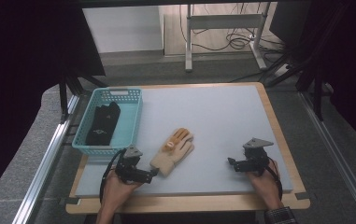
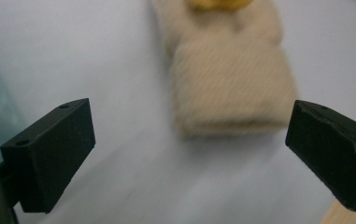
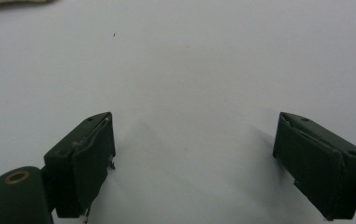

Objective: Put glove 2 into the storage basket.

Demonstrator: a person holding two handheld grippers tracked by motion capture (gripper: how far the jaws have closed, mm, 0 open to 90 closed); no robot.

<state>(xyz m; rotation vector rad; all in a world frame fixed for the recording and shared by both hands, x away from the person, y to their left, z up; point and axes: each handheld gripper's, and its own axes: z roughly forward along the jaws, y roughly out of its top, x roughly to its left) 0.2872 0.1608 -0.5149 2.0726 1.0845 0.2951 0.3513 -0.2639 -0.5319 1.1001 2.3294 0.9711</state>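
A beige knitted glove (image 1: 173,152) with an orange-yellow palm lies flat near the middle of the grey table mat (image 1: 213,116), cuff toward the front. My left gripper (image 1: 153,173) stands open just in front of the cuff. In the left gripper view the glove's cuff (image 2: 231,88) lies ahead between the wide-apart jaws of the left gripper (image 2: 189,154). My right gripper (image 1: 231,163) rests open at the front right, apart from the glove. In the right gripper view, bare mat lies between the jaws of the right gripper (image 3: 194,163).
A teal plastic basket (image 1: 131,122) at the left edge of the table holds a black glove (image 1: 102,123). The wooden table edge (image 1: 189,203) runs along the front. Beyond the table stand a desk frame and cables on the floor.
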